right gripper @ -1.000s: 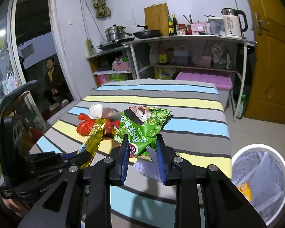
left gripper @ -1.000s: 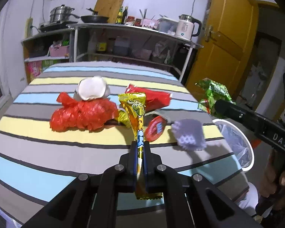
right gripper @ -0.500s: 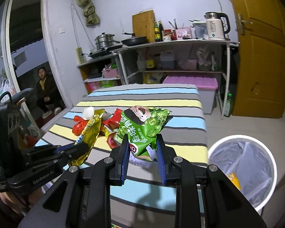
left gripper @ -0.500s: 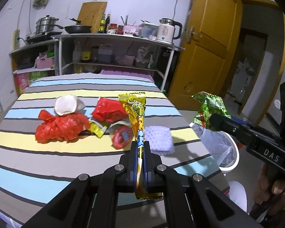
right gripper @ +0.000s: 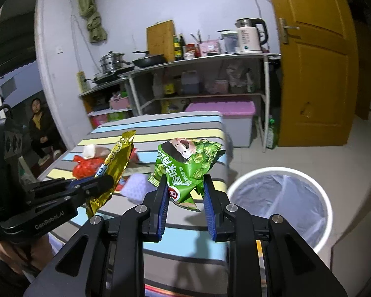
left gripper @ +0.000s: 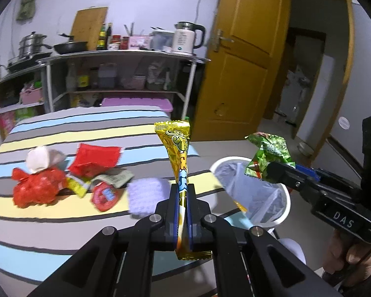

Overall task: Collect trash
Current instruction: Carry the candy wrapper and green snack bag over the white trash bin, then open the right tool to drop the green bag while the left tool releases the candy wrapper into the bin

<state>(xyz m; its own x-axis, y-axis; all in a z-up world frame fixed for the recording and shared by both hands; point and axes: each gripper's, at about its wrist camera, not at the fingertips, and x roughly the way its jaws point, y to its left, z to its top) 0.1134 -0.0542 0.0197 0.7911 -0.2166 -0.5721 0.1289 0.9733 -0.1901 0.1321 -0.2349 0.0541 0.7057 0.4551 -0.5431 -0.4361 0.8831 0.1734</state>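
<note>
Striped table [left gripper: 61, 128] behind jaws. Left gripper [left gripper: 183, 198] pinching yellow wrapper [left gripper: 178, 148], right gripper [right gripper: 185, 195] clamping green packet [right gripper: 188, 163]. Carrying step; next, centring over bin [right gripper: 279, 173] ahead-right, releasing.

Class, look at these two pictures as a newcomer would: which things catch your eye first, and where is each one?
Two bright snack wrappers held up in front of the cameras stand out: a gold wrapper pinched in the left gripper and a green packet in the right gripper. Next comes the white bin on the floor beside the striped table, where red wrappers lie.
</note>
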